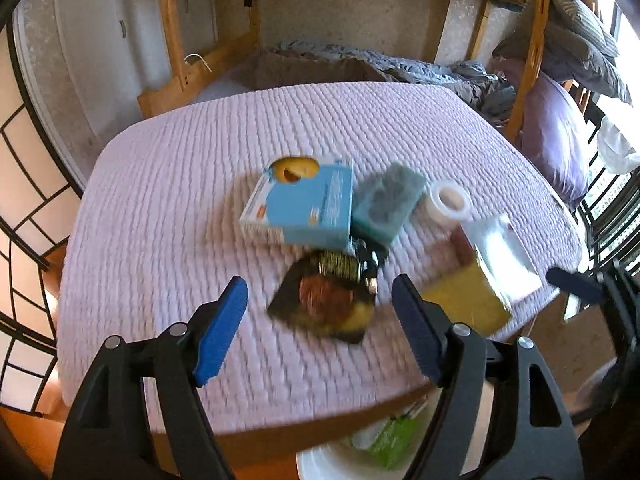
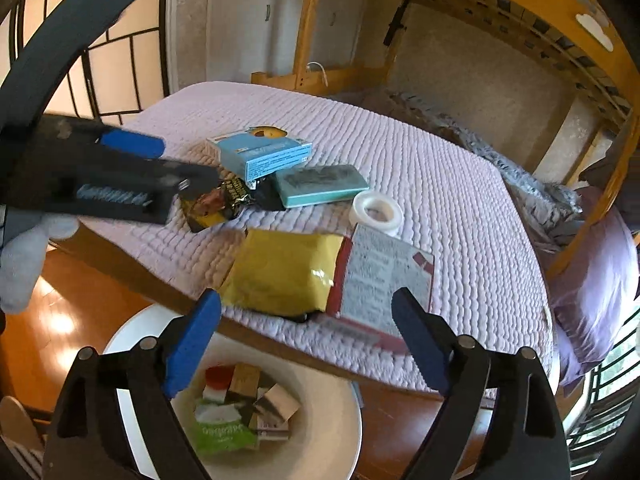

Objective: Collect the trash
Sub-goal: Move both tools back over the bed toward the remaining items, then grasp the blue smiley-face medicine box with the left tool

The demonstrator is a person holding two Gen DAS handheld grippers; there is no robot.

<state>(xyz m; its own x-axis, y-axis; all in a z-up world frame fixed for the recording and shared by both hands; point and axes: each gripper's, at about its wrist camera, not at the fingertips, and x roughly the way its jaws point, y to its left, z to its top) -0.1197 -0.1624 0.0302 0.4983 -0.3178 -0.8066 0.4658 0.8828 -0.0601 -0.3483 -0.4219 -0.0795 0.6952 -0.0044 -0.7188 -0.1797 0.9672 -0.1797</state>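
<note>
A lilac quilted mattress cover (image 1: 200, 184) fills the middle of the left wrist view. At twelve o'clock a wooden bunk frame (image 1: 172, 36) rises against the pale wall (image 1: 344, 4). At two o'clock lie rumpled grey bedding (image 1: 472, 80) and a purple pillow (image 1: 556, 140). Orange wood floor (image 2: 68, 312) shows at eight o'clock of the right wrist view.

Dark snack wrapper (image 1: 324, 300) lies flat on bed; yellow packet (image 2: 282, 272) at edge; bin (image 2: 320, 432) part-full.

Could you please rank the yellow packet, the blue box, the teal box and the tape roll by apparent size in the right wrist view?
1. yellow packet, though it lies nearest the camera
2. blue box and teal box: look alike
3. tape roll
</note>
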